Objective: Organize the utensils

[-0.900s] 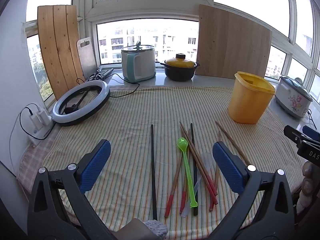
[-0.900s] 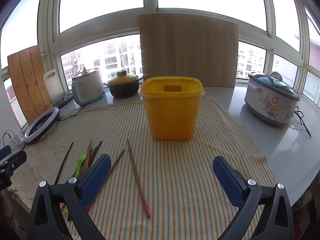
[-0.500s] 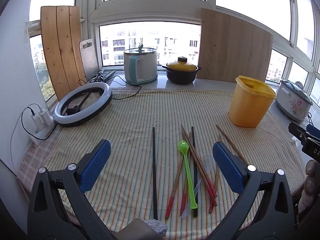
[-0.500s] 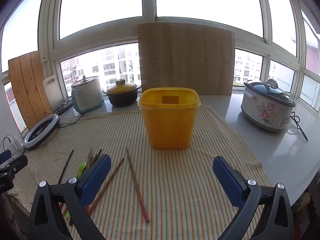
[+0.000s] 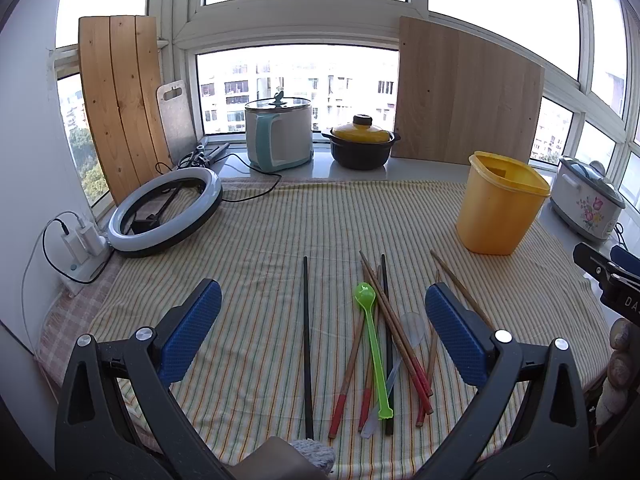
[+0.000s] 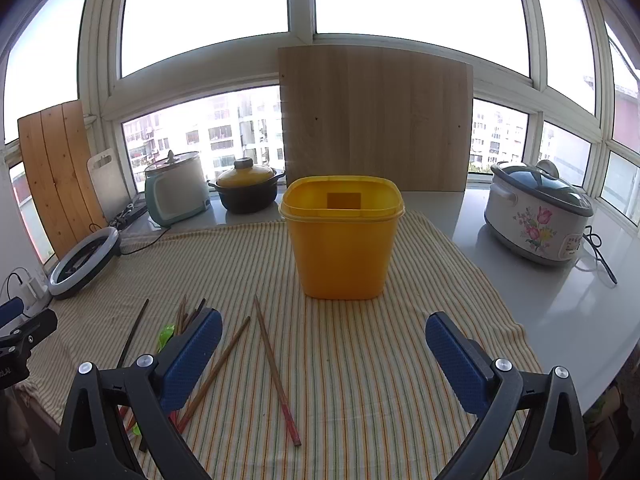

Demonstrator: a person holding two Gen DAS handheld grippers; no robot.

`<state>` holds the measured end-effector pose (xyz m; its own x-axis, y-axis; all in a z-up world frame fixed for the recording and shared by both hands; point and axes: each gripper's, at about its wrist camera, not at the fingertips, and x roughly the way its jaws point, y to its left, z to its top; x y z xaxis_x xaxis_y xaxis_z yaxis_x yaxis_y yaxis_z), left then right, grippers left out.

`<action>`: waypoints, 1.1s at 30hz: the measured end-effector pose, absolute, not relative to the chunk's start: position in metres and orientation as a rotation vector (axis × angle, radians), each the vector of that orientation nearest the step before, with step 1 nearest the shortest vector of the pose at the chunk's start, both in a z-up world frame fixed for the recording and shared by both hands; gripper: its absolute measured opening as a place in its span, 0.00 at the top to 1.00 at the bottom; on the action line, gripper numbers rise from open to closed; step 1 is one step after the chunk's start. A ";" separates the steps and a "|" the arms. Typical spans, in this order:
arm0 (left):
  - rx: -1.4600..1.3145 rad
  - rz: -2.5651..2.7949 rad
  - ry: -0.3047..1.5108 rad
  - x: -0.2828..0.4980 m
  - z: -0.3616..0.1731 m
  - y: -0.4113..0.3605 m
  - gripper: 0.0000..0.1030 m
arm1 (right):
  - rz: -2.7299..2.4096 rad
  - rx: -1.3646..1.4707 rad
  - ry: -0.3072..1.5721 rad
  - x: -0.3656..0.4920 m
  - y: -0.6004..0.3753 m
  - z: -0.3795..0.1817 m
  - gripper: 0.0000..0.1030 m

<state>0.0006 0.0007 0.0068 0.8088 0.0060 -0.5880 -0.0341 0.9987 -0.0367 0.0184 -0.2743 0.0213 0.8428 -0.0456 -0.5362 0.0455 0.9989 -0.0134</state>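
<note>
Striped cloth [image 5: 260, 240] | slim chopsticks [image 5: 400, 332], square yellow bin [image 6: 342, 240] | both tools [image 5: 322, 316] [image 6: 322, 340] released

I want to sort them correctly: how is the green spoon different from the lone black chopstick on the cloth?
The green spoon is bright green plastic with a bowl at its far end; the black chopstick is a plain dark stick. The spoon lies among crossed chopsticks; the black chopstick lies alone to their left. The chopstick looks longer. Both rest flat on the striped cloth, untouched.
</note>
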 end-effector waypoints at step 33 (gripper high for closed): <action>-0.044 0.010 0.628 -0.003 0.009 -0.006 0.00 | -0.046 -0.005 0.568 0.019 -0.274 0.025 0.00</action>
<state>-0.0028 -0.0056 0.0092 0.8095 -0.0041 -0.5871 -0.0226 0.9990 -0.0382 0.0188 -0.2741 0.0245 0.8418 -0.0451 -0.5380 0.0425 0.9989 -0.0172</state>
